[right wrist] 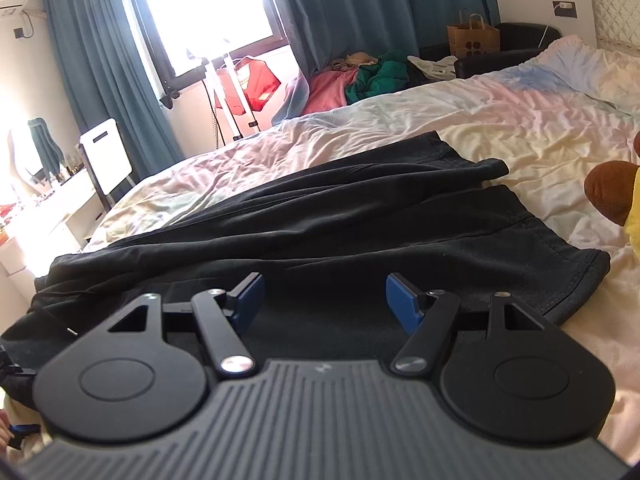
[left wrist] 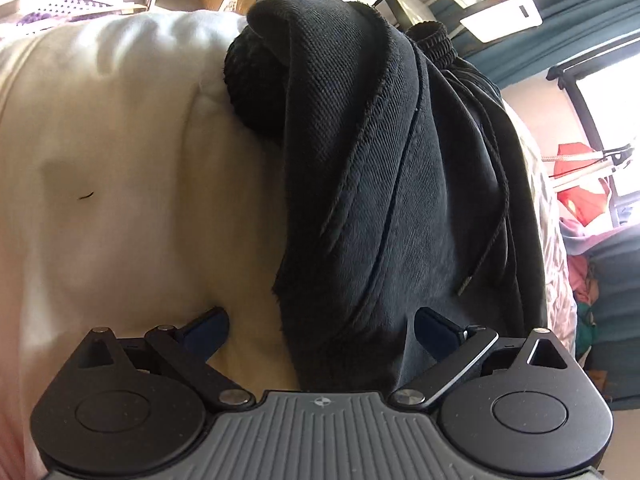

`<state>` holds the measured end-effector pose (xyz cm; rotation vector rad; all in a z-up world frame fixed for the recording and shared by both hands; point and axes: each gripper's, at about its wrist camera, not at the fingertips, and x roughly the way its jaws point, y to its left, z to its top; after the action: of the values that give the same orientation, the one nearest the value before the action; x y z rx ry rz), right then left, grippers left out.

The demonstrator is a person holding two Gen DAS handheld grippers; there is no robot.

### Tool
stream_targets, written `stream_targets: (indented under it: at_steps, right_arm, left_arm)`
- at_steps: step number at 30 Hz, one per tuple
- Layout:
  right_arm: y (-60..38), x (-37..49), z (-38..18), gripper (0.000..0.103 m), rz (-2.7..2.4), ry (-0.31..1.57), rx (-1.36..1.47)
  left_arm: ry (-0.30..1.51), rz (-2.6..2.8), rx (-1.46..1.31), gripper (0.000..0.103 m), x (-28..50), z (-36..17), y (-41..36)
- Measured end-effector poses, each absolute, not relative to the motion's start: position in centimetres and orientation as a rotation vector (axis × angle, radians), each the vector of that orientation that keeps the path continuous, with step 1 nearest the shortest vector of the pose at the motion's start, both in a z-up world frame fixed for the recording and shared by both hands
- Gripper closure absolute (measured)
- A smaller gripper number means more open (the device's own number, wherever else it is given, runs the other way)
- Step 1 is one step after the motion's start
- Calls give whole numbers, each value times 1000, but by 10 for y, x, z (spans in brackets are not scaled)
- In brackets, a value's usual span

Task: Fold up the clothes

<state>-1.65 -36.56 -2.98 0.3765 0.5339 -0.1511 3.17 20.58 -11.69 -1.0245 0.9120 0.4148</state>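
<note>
You are holding both grippers, left [left wrist: 322, 330] and right [right wrist: 324, 300], wide open and gripping nothing, fingers hovering over the black shorts [right wrist: 340, 216], which are lying rumpled on the pale sheet [right wrist: 500, 120], with clothes [right wrist: 360, 76] piled beyond the bed.

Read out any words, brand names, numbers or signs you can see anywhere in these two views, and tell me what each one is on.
No readable words or numbers anywhere.
Brown paper bag: dark round dots printed on it, no letters legible.
White appliance: small dark label strip, too small to read.
Claw bodies: a small round emblem, no text.
Red item by the window: pale patch, blurred.
</note>
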Motion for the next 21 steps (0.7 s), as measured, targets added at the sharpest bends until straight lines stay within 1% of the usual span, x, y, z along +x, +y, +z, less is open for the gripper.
stream_targets:
  at_steps: [4,6,9,14,16,19,21]
  right_arm:
    - [-368,-15,-32,33,-158,545,388]
    - [-368,-14,-33,33,-162,551,390]
    - [-368,-13,-34,33,-169,559,394]
    - [-367,-8,-36,33,-163,570,399]
    - [-366,-8,-36,33,-162,571,396]
    - [-366,-8,-36,33,-163,572,398]
    - [-367,-8,-36,33,-164,573,403]
  left_arm:
    - [875,395,-1035,3,40,-112,215]
    - [799,322,-1032,4,33,-108,215]
    - [729,217,-1051,11,17,-107,216]
    - [612,62,-1151,14,-2,-97,215]
    - [523,3,-1138,16,-6,-85,212]
    - [444,-44,-1134,16,-11,-74,206]
    - [492,-5,-1133,16,-9,-78,205]
